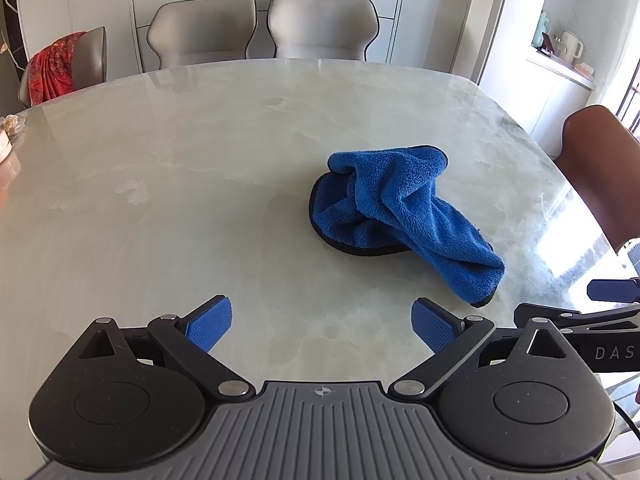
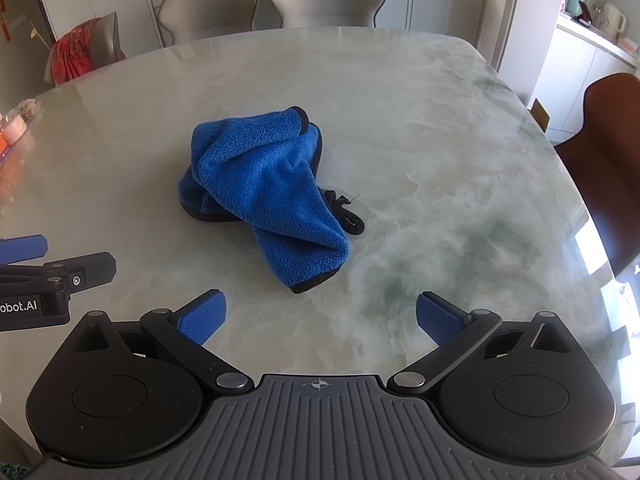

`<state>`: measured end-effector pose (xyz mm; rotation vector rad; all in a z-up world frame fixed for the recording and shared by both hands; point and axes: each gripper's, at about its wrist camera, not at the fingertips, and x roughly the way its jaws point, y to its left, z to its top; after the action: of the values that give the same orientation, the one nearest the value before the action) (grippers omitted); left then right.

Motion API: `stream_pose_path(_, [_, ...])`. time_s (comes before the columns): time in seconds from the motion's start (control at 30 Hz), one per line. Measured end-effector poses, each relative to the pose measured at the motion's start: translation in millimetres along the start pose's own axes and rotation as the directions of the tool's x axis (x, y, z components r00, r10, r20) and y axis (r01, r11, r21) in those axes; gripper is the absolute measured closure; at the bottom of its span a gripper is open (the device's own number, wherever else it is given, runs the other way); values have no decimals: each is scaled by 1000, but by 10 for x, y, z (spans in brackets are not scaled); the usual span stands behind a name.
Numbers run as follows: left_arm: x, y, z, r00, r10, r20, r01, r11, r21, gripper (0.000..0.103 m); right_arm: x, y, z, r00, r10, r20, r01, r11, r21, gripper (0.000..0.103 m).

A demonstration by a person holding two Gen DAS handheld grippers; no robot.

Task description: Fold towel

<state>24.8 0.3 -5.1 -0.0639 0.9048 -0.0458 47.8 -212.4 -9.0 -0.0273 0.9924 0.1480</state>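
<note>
Blue, thick-piled fleece with a narrow black binding along its edges makes up the small towel [image 1: 394,208], which is lying in a crumpled heap on the pale, glossy marble-patterned table top [image 1: 160,184]. It is sitting roughly mid-table, a little toward the near edge, ahead of both tools. The cloth is bunching into soft ridges: one rounded flap is spreading flat against the table at the far left side of the heap, while a long, rolled lobe is trailing toward the camera and ending in a blunt, black-edged tip. From the right wrist view the same towel [image 2: 264,196] is showing a short black hanging loop curling onto the table just beside its right side.

The left gripper [image 1: 322,326] is hovering low over the near part of the table, its blue textured pads spread wide with nothing between them; the towel's near tip is lying ahead of it and to its right, apart from the pads. The right gripper [image 2: 320,318] is likewise standing wide apart and empty, with the towel's tip just ahead and slightly left of its gap, not touching.

Two pale grey upholstered chairs [image 1: 264,28] are standing at the far side of the table, and a brown leather chair [image 2: 600,168] is standing at the right.
</note>
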Motion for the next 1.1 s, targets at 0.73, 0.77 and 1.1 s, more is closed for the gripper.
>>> stream_pose_path(0.73, [396,249,648,998,-59,23,59,998,13,4,384,-301,432,990,125,63,-130,989,72,21])
stream_pose_path(0.77, [428,264,700,997,-69,27,68,998,16,4,417,-335,458,989,133,65,-138,987,79,28])
stream_pose_path(1.1, [935,265,1311,983,-183,11,181,975,127,4,745,-620,678,980,184,72,-192,973,131,36])
